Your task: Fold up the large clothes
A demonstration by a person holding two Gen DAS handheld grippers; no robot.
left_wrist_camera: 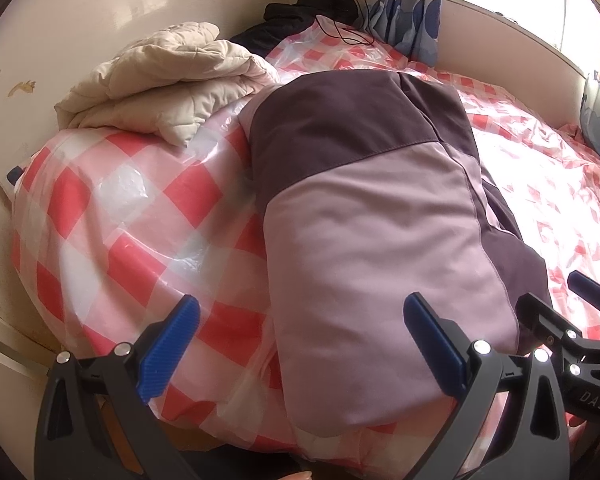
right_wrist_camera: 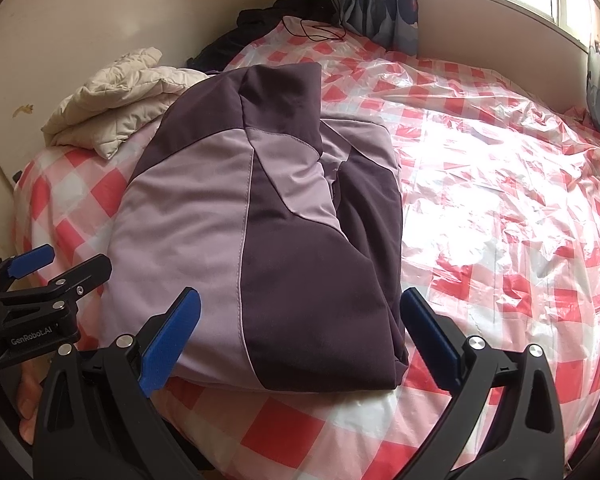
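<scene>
In my right wrist view the purple jacket [right_wrist_camera: 260, 216] lies folded into a compact bundle at the centre of the frame, resting on the bed's red-and-white checked plastic cover [right_wrist_camera: 500, 208], its pale lilac panel to the left and the darker plum panels to the right. My right gripper [right_wrist_camera: 300, 336] sits at the bottom of the frame with its blue fingers spread wide on either side of the bundle's near edge, gripping nothing. At the lower left of that frame I see my left gripper [right_wrist_camera: 56, 276] beside the jacket. In the left wrist view the left gripper [left_wrist_camera: 300, 344] also has its fingers wide apart, empty, with the jacket [left_wrist_camera: 380, 220] filling the middle of the frame. A cream quilted garment [left_wrist_camera: 168, 84] sits in a heap at the upper left, just beside the jacket, and dark clothing [left_wrist_camera: 312, 8] lies at top centre near the blue-patterned curtain [left_wrist_camera: 412, 8].
</scene>
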